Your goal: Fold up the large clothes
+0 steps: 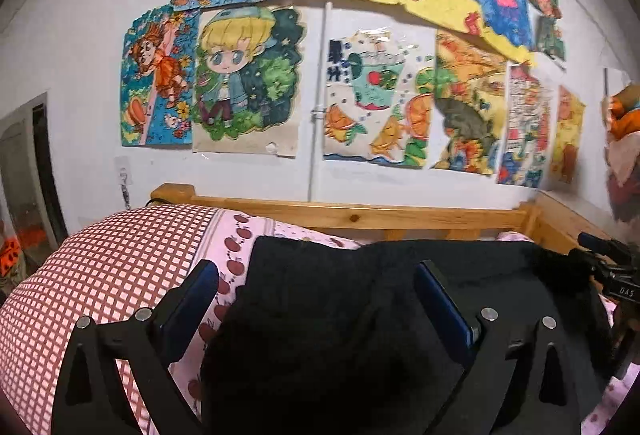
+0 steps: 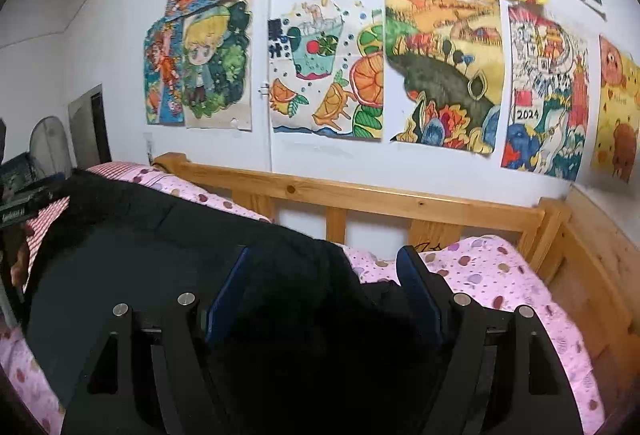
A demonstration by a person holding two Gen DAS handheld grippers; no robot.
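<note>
The left tool [image 1: 316,287] stands with its blue-padded jaws wide apart over a black garment [image 1: 360,315] spread on the bed, and the pads press on nothing. The pink apple-print sheet [image 1: 236,235] shows beside the cloth, with a red-checked pillow [image 1: 104,275] to the left. The right tool [image 1: 612,271] shows at the far right edge. Behind runs a wooden bed rail [image 1: 360,215] below a wall of coloured drawings [image 1: 248,75].

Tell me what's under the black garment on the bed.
The black garment lies on pink fruit-print bedding; a red checked pillow sits beside it. Whatever lies directly beneath is covered.
</note>
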